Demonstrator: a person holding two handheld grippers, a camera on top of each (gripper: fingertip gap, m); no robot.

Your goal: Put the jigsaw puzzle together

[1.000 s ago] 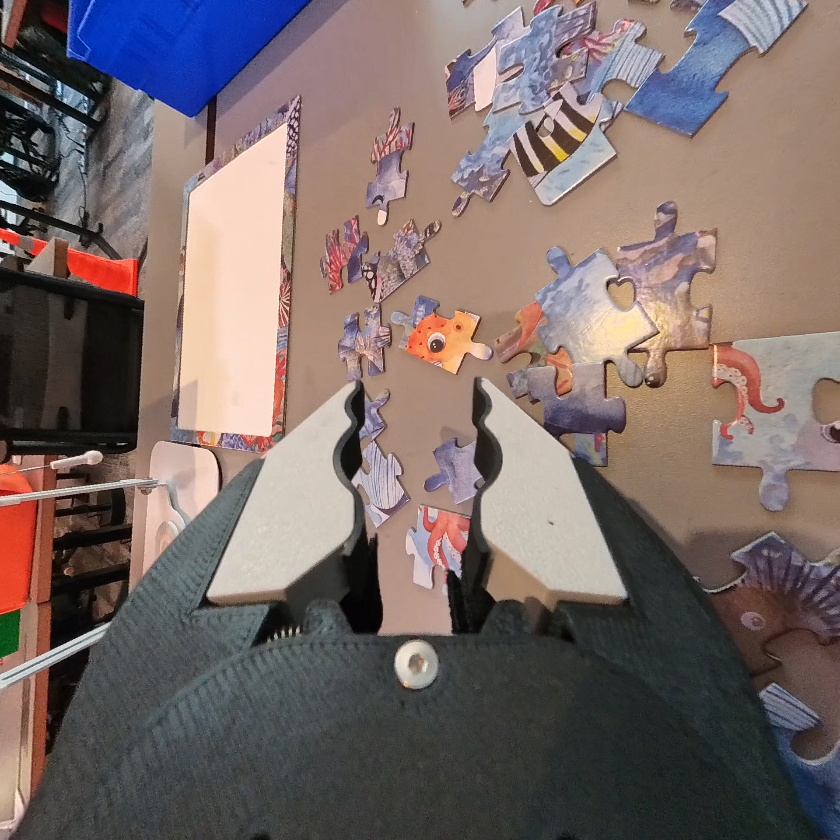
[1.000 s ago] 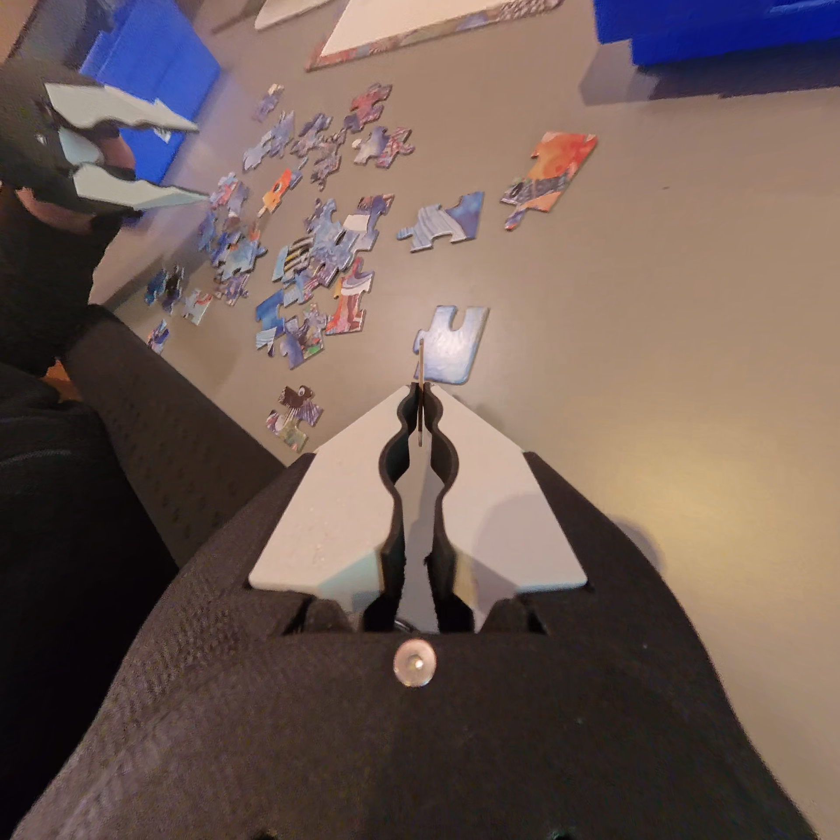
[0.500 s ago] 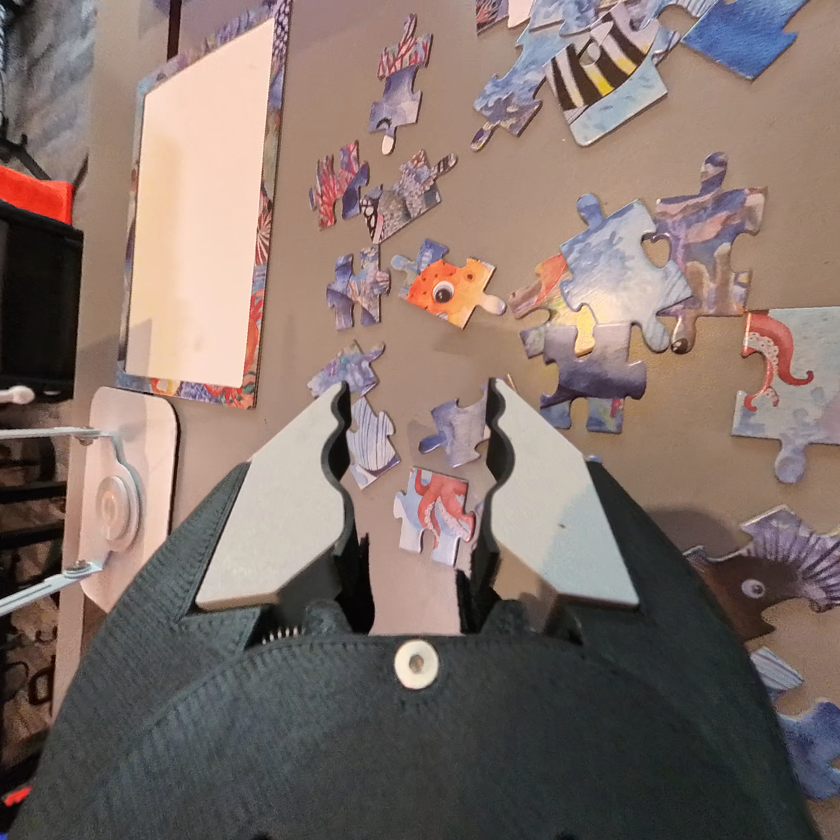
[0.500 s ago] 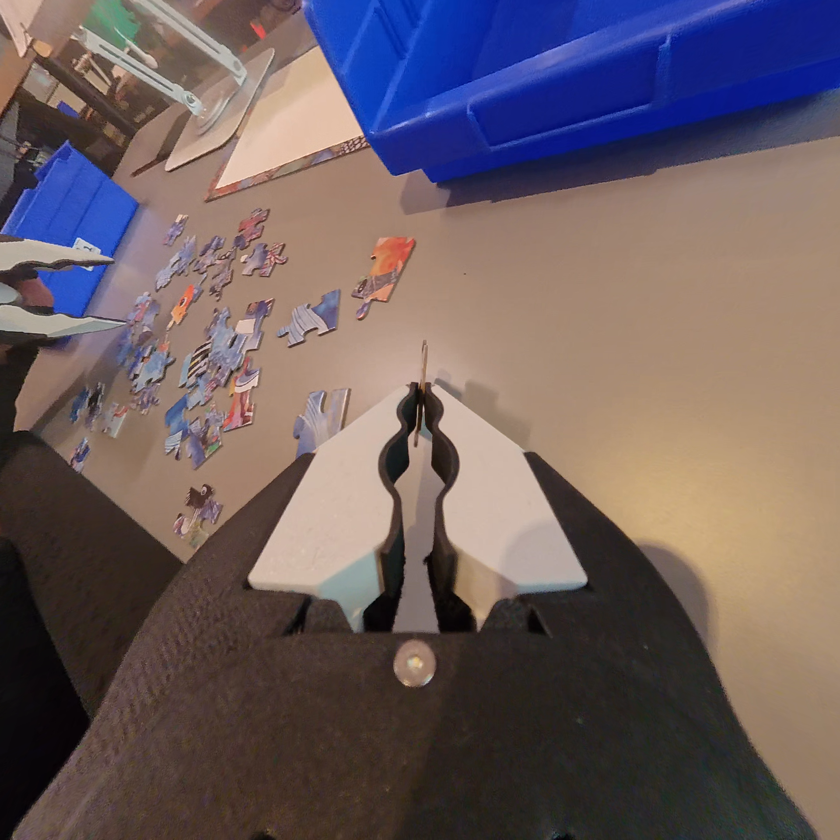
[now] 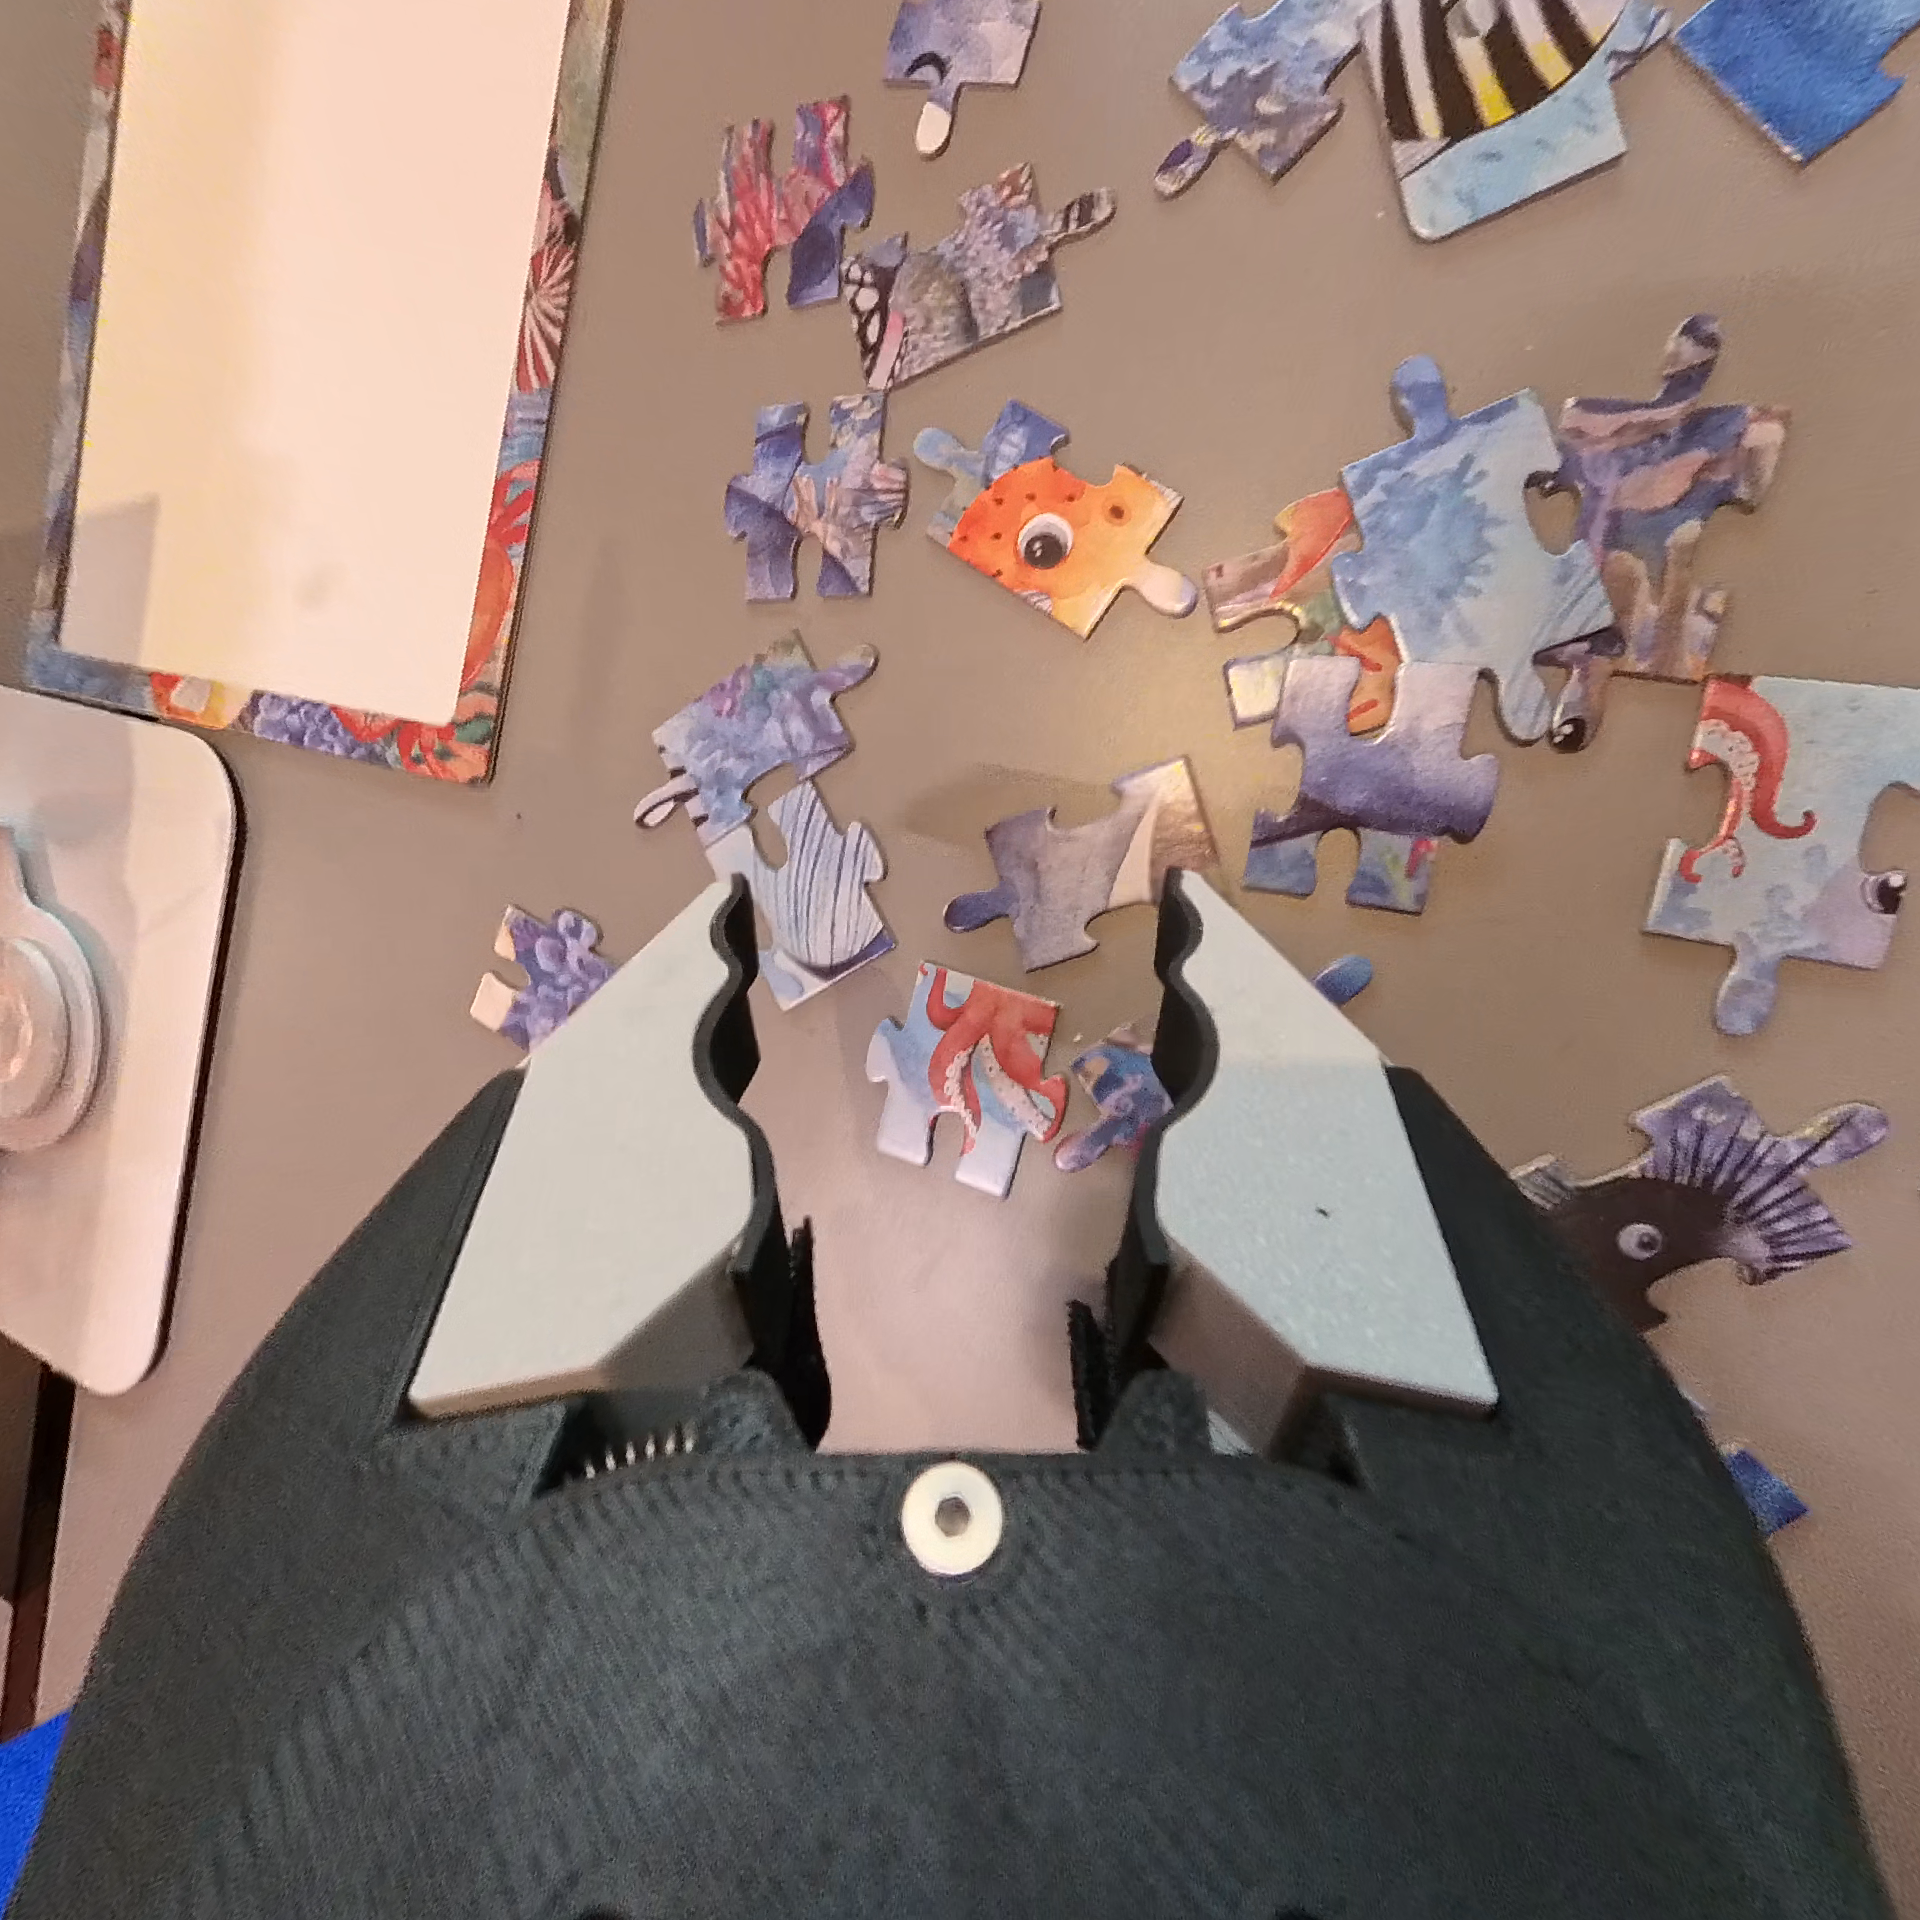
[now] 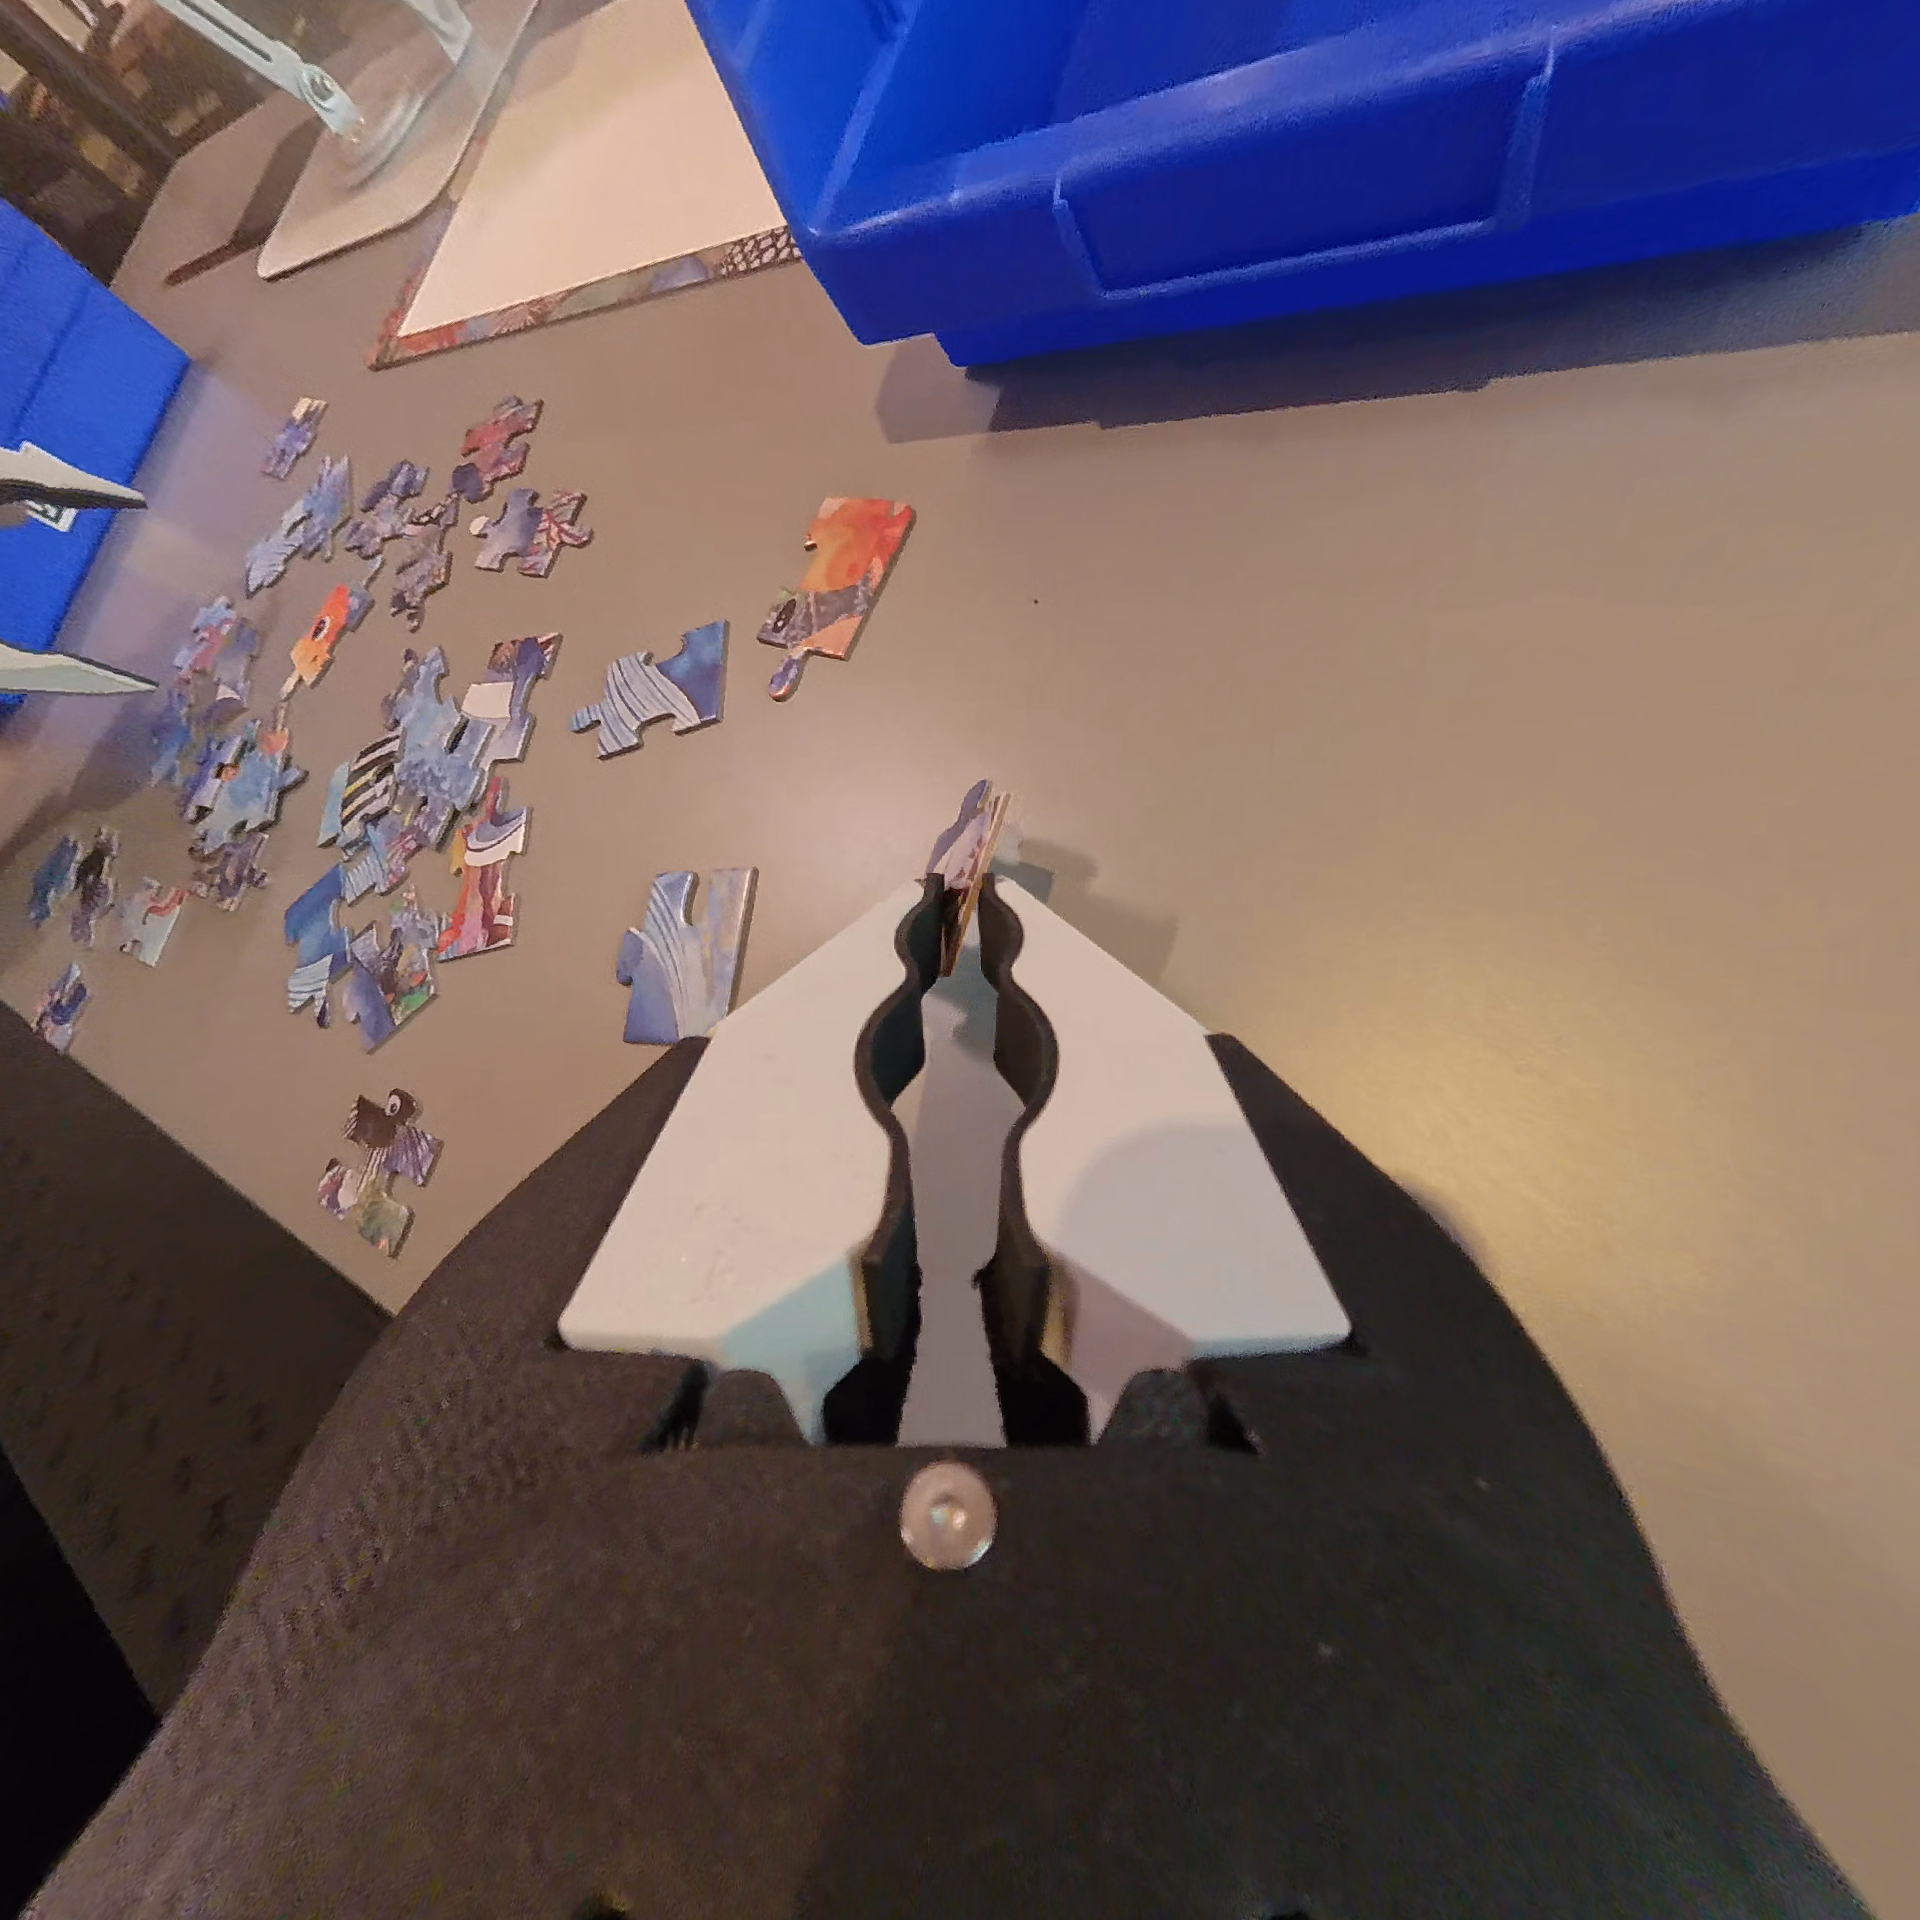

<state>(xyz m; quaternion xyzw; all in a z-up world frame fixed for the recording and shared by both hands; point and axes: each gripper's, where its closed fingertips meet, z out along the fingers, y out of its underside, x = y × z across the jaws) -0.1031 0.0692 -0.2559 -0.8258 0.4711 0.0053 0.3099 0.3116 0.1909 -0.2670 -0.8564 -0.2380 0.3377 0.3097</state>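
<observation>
Since a moment ago, my left claw has dropped closer to the loose pieces and spread wider, and my right claw has swung toward the bare table near the blue bin. My right claw is squeezed on a small puzzle piece held up on its edge by just the tips, so it could twist or slip out when I lay it flat. My left claw hangs empty over the octopus piece, pointing down, far from the frame.
</observation>
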